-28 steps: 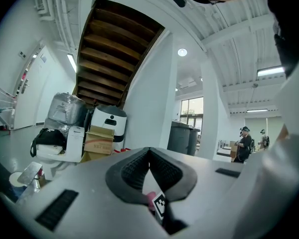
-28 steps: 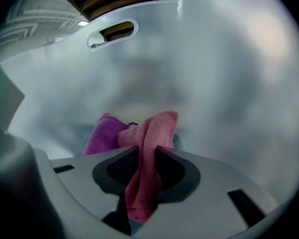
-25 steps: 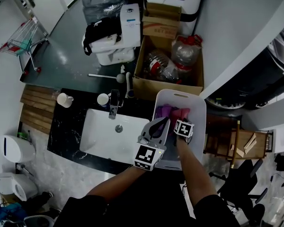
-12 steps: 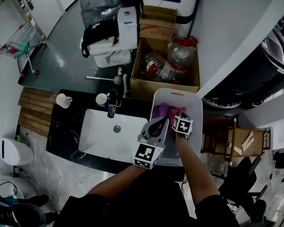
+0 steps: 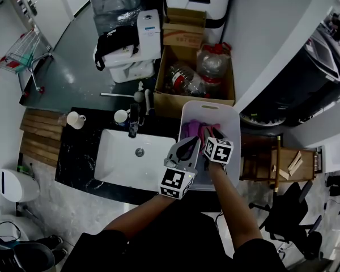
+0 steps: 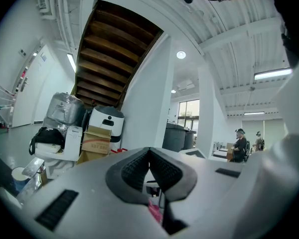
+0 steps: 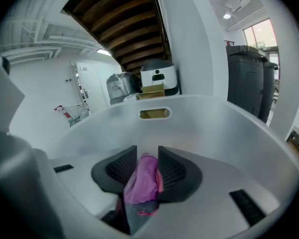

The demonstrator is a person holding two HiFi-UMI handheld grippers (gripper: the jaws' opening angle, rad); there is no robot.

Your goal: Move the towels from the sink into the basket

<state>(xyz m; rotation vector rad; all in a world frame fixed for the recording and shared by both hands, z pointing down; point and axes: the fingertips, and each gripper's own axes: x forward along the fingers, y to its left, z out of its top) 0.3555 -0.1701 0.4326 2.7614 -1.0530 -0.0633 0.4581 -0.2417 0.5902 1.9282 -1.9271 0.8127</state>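
The white basket (image 5: 233,130) stands right of the white sink (image 5: 120,164), whose basin shows no towel. Pink and magenta towels (image 5: 192,130) lie in the basket's far half. My right gripper (image 5: 209,135) hangs inside the basket (image 7: 204,128). Its jaws are closing, with a pink towel (image 7: 143,179) bunched between the pads and touching both in the right gripper view (image 7: 147,154). My left gripper (image 5: 194,144) is at the basket's left rim, beside the right one. Its pads meet at the tips (image 6: 149,150) with nothing pinched there.
A faucet (image 5: 134,121) and two cups (image 5: 76,119) (image 5: 121,117) stand on the black counter behind the sink. A cardboard box of plastic bottles (image 5: 195,77) sits beyond the basket. A wooden rack (image 5: 262,162) is to the basket's right.
Both grippers have stayed over the basket, with only a small drift in the view. The right one still has the pink towel between its jaws.
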